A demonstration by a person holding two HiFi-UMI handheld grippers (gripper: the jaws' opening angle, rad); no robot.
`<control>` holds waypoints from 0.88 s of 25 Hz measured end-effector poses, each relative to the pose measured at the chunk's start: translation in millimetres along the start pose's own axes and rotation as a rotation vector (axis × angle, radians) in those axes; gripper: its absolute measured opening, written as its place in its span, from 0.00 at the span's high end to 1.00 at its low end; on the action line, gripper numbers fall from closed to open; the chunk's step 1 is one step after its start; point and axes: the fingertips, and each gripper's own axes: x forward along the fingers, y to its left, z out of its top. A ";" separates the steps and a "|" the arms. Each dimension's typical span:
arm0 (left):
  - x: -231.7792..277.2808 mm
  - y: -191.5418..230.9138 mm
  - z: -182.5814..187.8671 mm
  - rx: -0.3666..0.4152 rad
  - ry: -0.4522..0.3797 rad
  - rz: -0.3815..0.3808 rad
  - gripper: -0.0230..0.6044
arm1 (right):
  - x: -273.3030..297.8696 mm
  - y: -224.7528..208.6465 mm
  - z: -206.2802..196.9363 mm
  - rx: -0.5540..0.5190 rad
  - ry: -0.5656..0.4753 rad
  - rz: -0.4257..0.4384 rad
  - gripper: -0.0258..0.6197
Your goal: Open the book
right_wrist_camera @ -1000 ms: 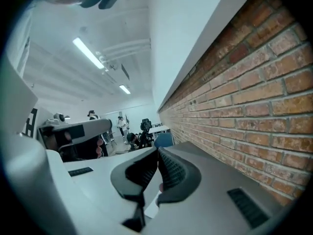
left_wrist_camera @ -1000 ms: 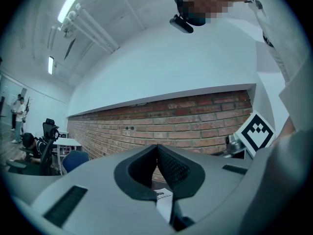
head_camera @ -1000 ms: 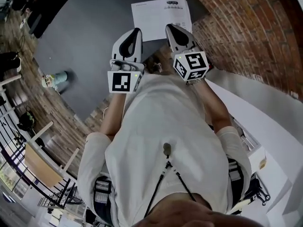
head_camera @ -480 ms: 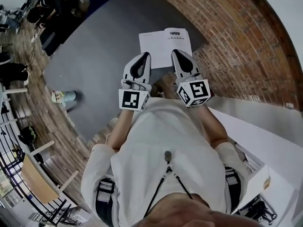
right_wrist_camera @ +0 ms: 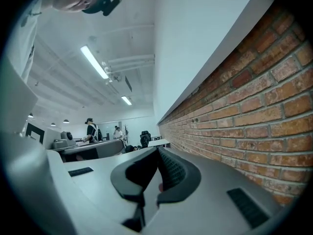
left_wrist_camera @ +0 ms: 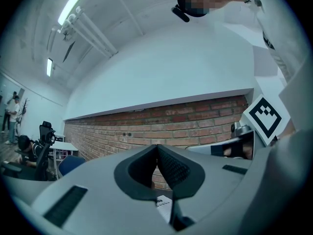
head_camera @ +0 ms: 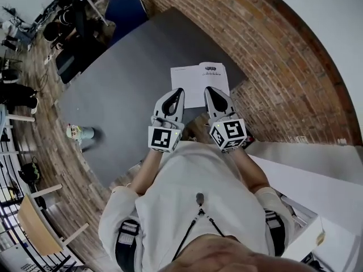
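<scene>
A thin white book [head_camera: 199, 81] lies flat on the grey table [head_camera: 119, 89], close to the table's right edge by the brick wall. In the head view my left gripper [head_camera: 178, 91] and right gripper [head_camera: 208, 89] hover side by side over the book's near edge, both pointing away from me. Each is shut with nothing between its pads. The left gripper view shows its shut jaws [left_wrist_camera: 157, 146] level, with a corner of the book [left_wrist_camera: 164, 201] just below them. In the right gripper view the shut jaws [right_wrist_camera: 157, 151] point along the wall.
A brick wall [head_camera: 283, 61] runs along the table's right side, with a white ledge [head_camera: 317, 169] beside me. A blue chair [head_camera: 129, 9] stands at the table's far end. A small teal and white object [head_camera: 79, 132] sits on the wooden floor to the left. People work at distant desks [right_wrist_camera: 90, 148].
Both grippers have risen a little, the right one more, and stay shut. The head view now takes in more of the table; the book has not moved.
</scene>
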 end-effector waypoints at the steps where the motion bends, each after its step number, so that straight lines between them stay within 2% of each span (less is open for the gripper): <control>1: 0.2 -0.1 0.5 0.005 -0.002 -0.001 0.93 | -0.3 0.4 0.3 -0.001 0.001 0.001 0.91; 10: -0.5 -3.3 9.3 0.008 -0.021 -0.006 0.93 | -2.2 4.0 4.1 -0.008 -0.002 0.000 0.91; 13: -2.4 -3.8 2.0 0.014 0.007 -0.010 0.93 | -3.0 4.9 2.4 -0.006 0.000 0.001 0.91; 22: 2.7 -9.9 2.2 0.023 0.020 -0.034 0.93 | -2.5 1.3 0.0 0.006 0.006 -0.005 0.91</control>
